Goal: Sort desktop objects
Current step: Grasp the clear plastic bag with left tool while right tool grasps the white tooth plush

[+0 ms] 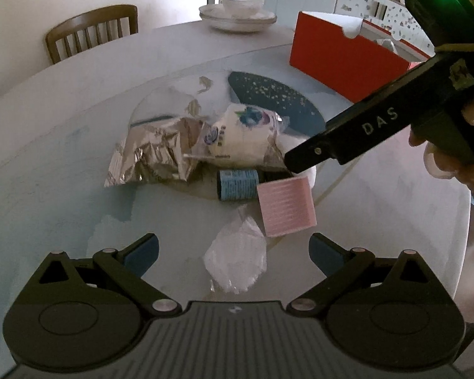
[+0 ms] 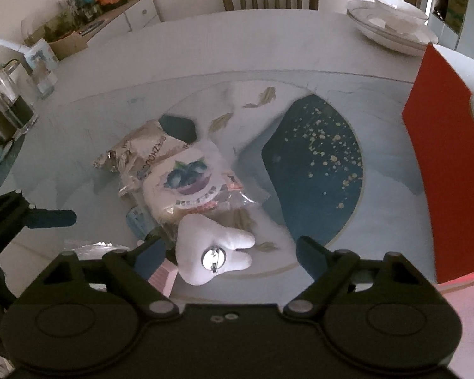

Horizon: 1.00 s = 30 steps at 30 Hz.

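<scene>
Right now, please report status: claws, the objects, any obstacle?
Left claw open over clear wrapper. Right claw open around white tooth plush, not gripping. Snack bags crowd behind it.

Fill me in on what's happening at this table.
A person holds a gripper in each hand over a small pile on the round table. The right gripper stands open around a white tooth-shaped plush, not pressing it. The left gripper is open above a clear plastic bag. Snack packets, a pink block and a red box wait nearby.
</scene>
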Motion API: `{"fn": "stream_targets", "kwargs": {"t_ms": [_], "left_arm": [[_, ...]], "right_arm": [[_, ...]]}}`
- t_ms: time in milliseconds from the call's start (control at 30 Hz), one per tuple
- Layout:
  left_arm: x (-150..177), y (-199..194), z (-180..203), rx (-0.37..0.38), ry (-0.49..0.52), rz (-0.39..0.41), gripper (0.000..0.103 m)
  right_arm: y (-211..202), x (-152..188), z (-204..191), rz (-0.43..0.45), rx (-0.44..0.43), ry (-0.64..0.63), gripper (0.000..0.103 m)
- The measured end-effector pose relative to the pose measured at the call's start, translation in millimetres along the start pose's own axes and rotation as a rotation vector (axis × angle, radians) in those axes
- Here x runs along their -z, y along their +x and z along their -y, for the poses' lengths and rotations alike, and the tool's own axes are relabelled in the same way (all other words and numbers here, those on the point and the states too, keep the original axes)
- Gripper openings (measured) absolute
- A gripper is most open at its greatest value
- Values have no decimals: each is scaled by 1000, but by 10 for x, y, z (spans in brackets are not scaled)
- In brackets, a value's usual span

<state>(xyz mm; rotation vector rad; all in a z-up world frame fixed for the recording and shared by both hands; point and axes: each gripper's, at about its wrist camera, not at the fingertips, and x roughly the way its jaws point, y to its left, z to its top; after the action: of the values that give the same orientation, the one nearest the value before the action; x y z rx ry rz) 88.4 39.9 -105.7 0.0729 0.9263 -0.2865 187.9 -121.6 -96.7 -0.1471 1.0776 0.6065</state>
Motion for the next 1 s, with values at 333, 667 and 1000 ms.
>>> {"fn": "stream_targets", "kwargs": {"t_ms": [333, 667, 1000], "left_arm": [[67, 47, -16, -15, -4, -24, 82], [61, 49, 34, -53, 39, -18, 56], [61, 27, 41, -52, 42, -15, 40]], "right_arm": [[132, 51, -75, -37, 10, -38, 74], [118, 10, -12, -26, 37, -37, 54], [80, 39, 76, -26, 54, -34, 50]]}}
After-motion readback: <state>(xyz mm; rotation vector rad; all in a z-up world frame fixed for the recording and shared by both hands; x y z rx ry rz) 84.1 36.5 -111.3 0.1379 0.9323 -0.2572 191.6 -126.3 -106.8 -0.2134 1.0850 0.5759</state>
